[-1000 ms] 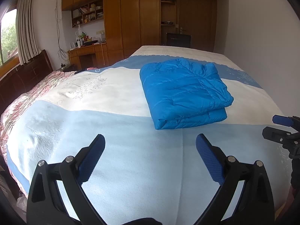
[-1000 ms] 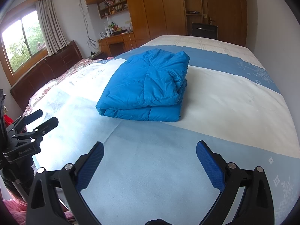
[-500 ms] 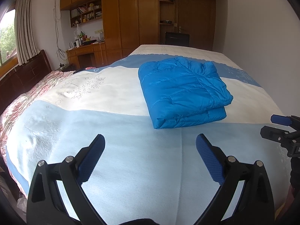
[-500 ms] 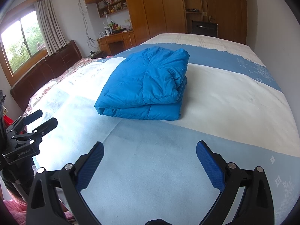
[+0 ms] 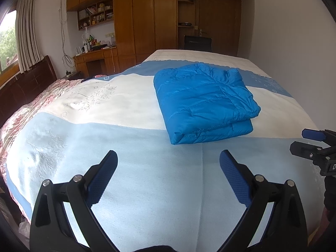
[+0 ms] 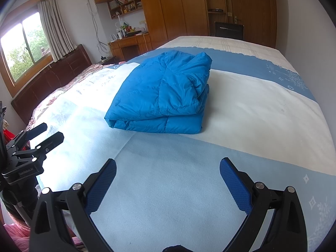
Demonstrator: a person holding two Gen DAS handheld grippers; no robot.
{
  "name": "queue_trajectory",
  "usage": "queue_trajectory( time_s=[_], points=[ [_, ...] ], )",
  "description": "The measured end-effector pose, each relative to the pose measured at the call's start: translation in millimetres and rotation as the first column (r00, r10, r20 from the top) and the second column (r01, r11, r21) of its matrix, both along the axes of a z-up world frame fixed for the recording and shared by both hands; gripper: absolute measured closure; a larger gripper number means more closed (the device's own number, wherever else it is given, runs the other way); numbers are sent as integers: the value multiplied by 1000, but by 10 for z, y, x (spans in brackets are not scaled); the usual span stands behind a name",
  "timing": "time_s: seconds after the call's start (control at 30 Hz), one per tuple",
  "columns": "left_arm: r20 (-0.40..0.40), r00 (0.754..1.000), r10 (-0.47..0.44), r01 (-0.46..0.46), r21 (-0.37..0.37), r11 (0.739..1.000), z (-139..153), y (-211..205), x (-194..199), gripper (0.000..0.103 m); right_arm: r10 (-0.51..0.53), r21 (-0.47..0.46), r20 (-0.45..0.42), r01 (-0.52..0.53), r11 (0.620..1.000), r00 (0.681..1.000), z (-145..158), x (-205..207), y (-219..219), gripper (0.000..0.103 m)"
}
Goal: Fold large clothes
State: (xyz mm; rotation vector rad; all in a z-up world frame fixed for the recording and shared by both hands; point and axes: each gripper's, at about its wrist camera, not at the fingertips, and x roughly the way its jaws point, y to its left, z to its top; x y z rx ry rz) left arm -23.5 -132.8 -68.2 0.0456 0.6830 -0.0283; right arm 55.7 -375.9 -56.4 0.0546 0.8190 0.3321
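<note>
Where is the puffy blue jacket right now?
The blue jacket lies folded on the bed, mostly on the white stripe, ahead of both open grippers. In the left wrist view it sits right of centre; neither gripper touches it.

A wide bed (image 5: 126, 147) in pale blue and white bedding fills the space ahead. Beyond it stand wooden wardrobes (image 5: 147, 16) and a cluttered desk (image 6: 130, 40). A curtained window (image 6: 23, 48) brightens the left wall.
</note>
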Motion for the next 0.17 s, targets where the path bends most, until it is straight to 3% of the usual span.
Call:
queue_trajectory(
  time_s=[0.17],
  points=[
    [-3, 1000, 0, 0, -1, 1000, -9, -5, 5, 6, 2, -3, 0, -2, 1000, 1000, 0, 1, 3, 4]
  ],
)
